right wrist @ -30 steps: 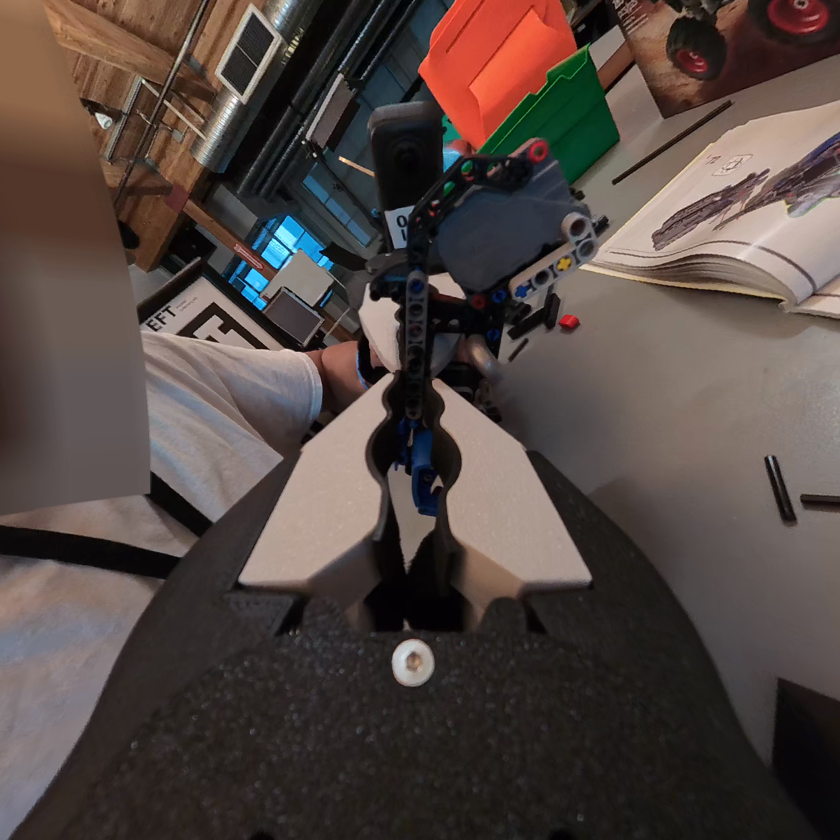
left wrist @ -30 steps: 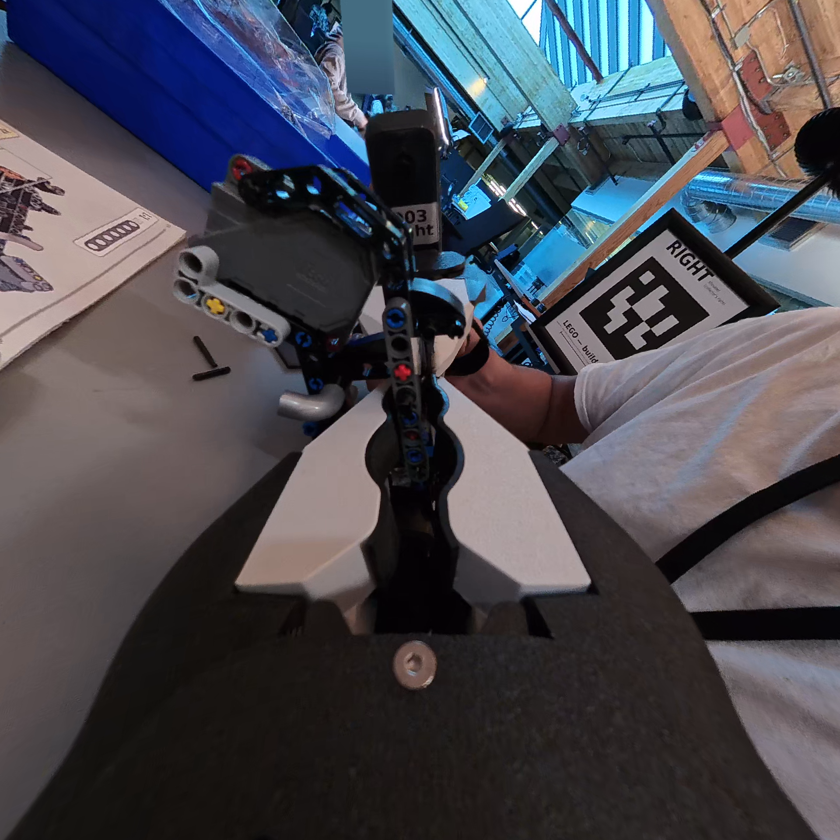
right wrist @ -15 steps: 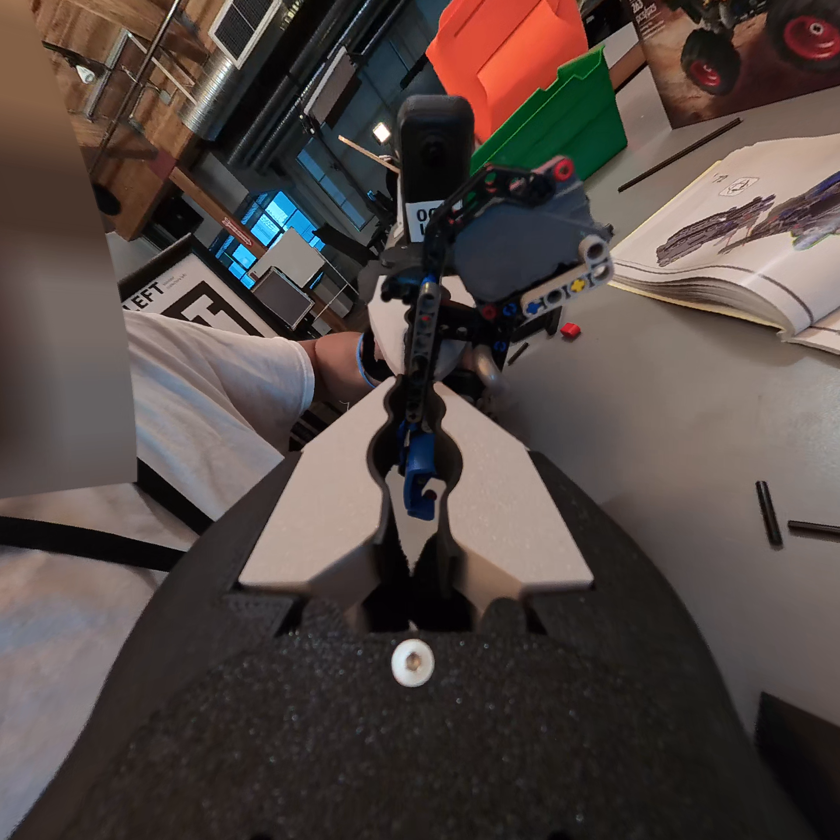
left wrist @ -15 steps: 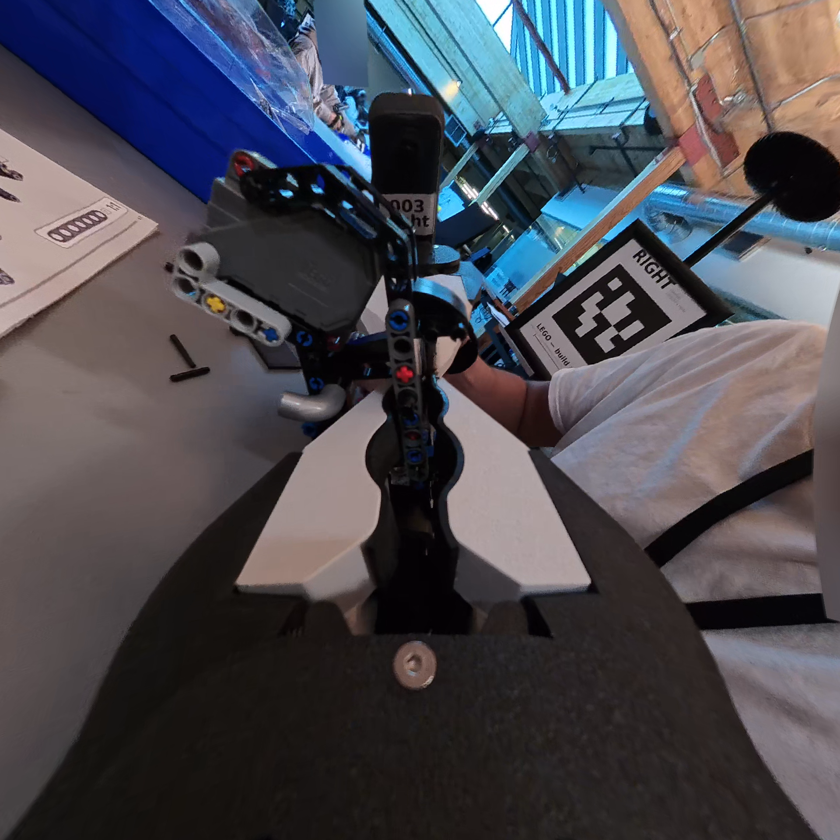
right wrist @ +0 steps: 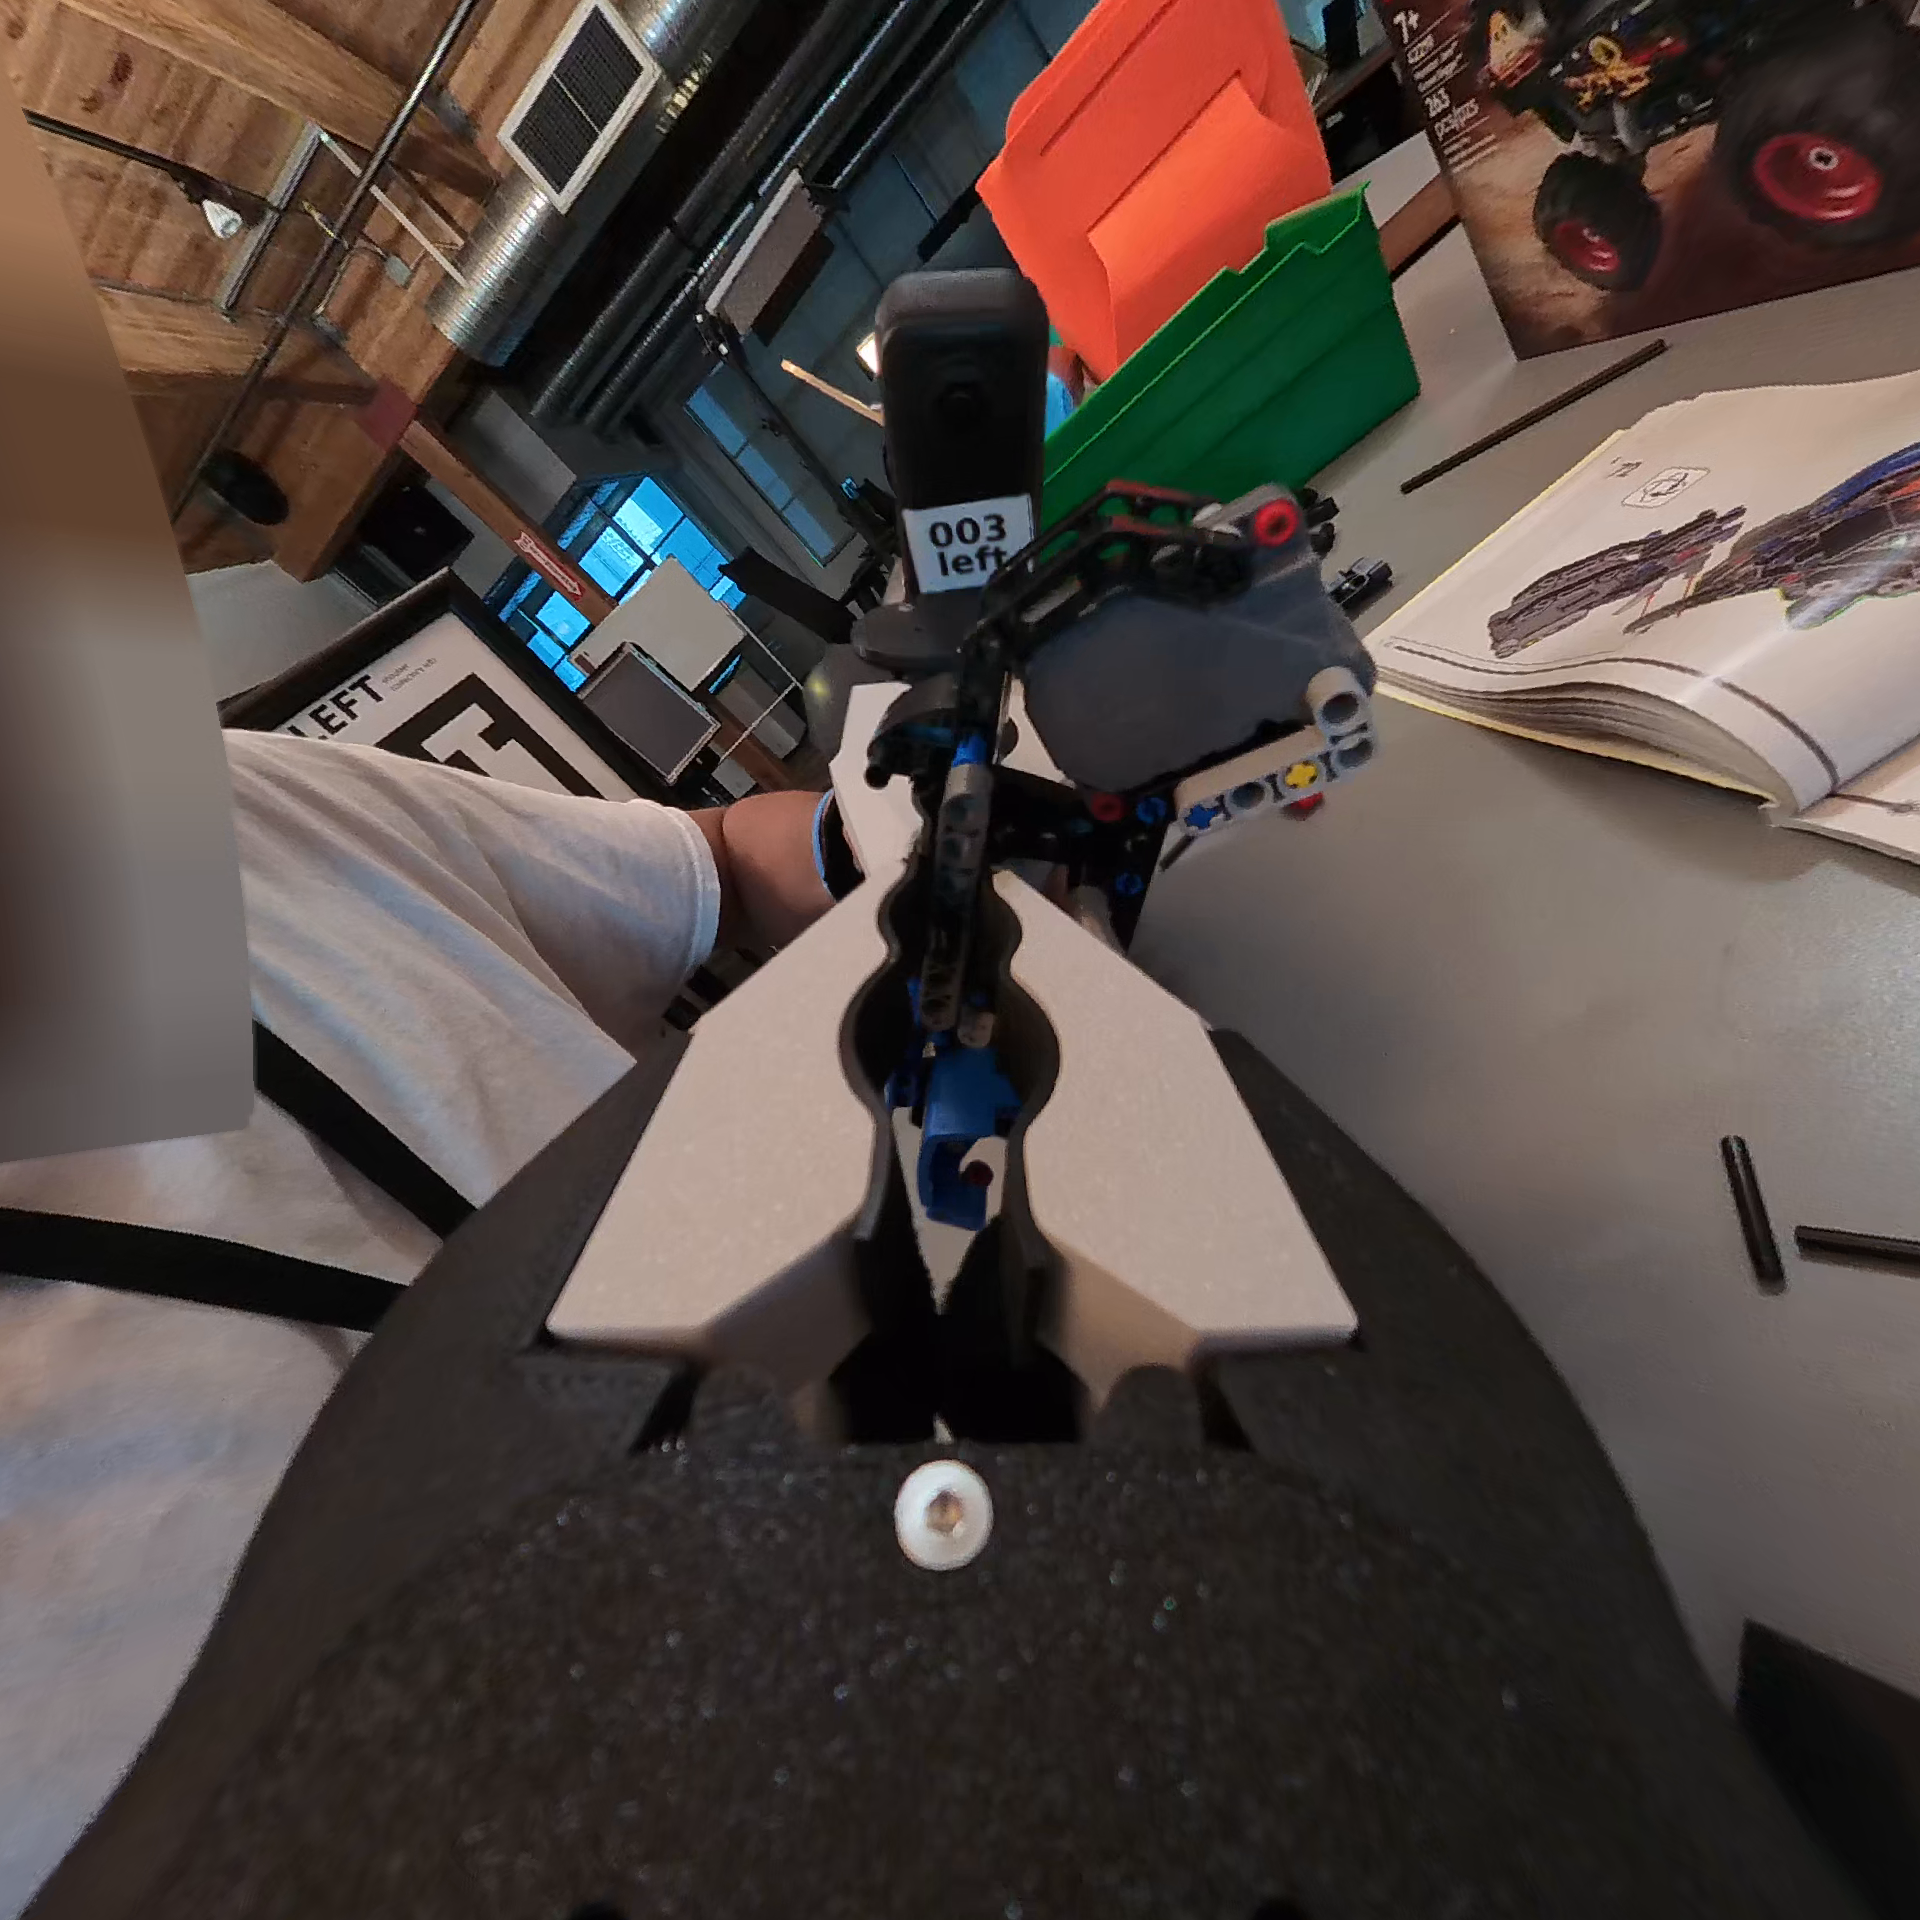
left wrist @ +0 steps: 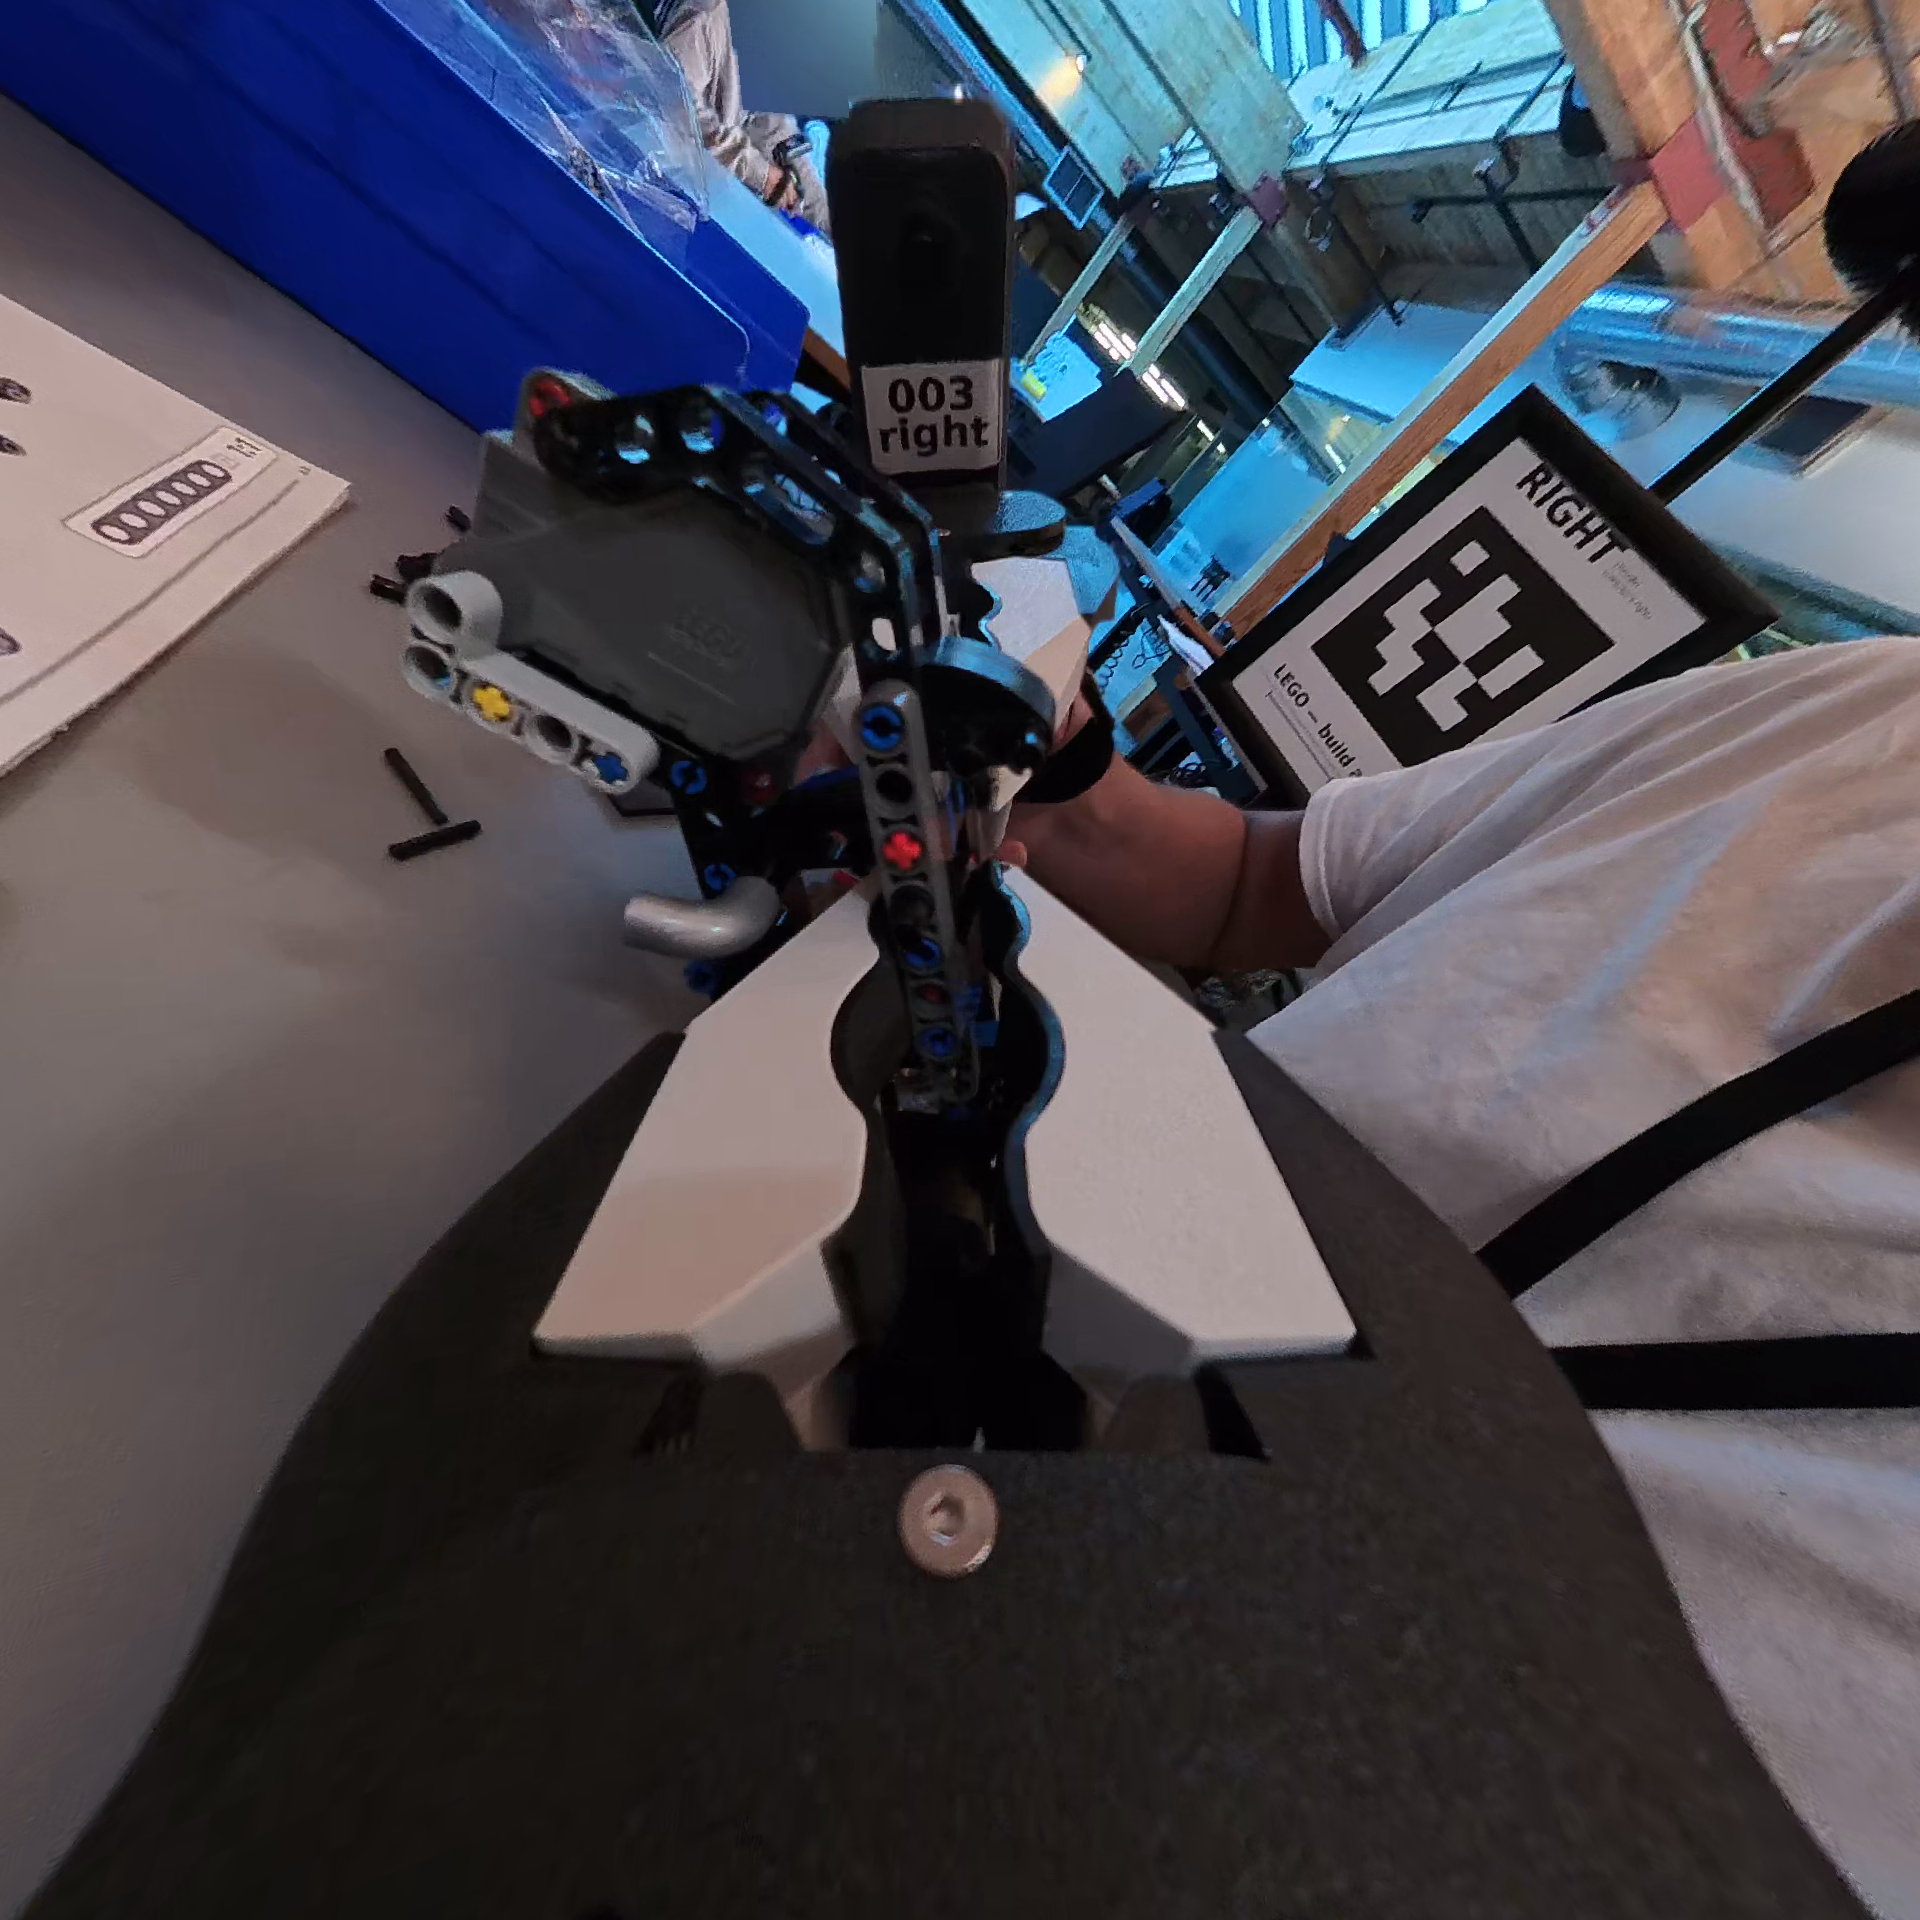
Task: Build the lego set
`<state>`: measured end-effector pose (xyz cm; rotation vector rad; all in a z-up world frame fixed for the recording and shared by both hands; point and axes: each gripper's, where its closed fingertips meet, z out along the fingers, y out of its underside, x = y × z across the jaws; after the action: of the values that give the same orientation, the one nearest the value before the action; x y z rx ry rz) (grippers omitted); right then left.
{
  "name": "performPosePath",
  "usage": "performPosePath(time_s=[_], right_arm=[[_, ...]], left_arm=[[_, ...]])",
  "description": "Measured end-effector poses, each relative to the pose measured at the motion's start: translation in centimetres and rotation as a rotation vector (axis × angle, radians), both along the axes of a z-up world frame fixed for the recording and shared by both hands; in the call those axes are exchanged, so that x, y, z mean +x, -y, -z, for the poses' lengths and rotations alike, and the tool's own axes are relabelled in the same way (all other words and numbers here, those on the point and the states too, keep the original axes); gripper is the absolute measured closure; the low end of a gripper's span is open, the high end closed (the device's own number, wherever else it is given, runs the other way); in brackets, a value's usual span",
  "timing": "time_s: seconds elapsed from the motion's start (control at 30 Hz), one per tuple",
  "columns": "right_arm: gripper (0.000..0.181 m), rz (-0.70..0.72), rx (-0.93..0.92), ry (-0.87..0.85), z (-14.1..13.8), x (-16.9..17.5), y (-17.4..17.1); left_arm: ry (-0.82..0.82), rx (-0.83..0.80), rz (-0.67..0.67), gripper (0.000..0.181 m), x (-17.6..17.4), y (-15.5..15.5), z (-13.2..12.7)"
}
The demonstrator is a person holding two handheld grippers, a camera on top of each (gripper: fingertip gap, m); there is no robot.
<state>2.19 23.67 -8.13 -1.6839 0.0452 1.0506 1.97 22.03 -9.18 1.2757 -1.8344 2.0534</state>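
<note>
Both grippers hold one lego assembly above the grey table: a dark grey block (left wrist: 665, 634) framed by black beams, with a light grey beam (left wrist: 520, 696) carrying yellow and blue pins. My left gripper (left wrist: 930, 935) is shut on a dark pinned beam (left wrist: 904, 883) of the assembly. My right gripper (right wrist: 956, 894) is shut on a beam at the other end, with a blue piece (right wrist: 951, 1143) between its fingers. The assembly also shows in the right wrist view (right wrist: 1174, 675). Each view shows the other gripper behind the assembly.
An open instruction booklet (right wrist: 1683, 623) lies on the table, also in the left wrist view (left wrist: 135, 540). Loose black pins (right wrist: 1756, 1221) (left wrist: 416, 800) lie on the table. A green bin (right wrist: 1247, 405), an orange box and the set's box stand behind; a blue bin (left wrist: 364, 197) at left. Left and right tips are no more than a few centimetres apart.
Both grippers keep their grip. The assembly has tilted and shifted slightly in the views; the blue piece now sits lower between the right gripper's fingers.
</note>
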Motion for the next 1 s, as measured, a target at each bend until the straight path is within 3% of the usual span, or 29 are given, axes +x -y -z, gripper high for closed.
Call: performPosePath(time_s=[0.13,0.4,0.67,0.83,1.0], right_arm=[[0.175,0.003,-0.008,-0.018,0.2,0.2,0.0],[0.175,-0.016,-0.011,0.010,0.6,-0.3,-0.1],[0.174,0.008,0.024,0.038,0.4,-0.4,-0.2],[0.174,0.032,0.034,-0.054,-0.1,0.5,-0.4],[0.165,0.090,0.071,-0.029,-0.5,1.3,-0.7]], left_arm=[[0.013,0.031,0.016,0.157,-0.2,0.2,-0.2],[-0.007,0.028,0.097,0.148,-1.3,0.1,-0.2],[-0.085,-0.099,0.142,0.141,-1.7,0.1,-1.1],[0.052,0.092,0.062,0.134,-1.2,0.4,-0.5],[0.051,0.102,0.031,0.135,-0.8,0.5,-0.3]])
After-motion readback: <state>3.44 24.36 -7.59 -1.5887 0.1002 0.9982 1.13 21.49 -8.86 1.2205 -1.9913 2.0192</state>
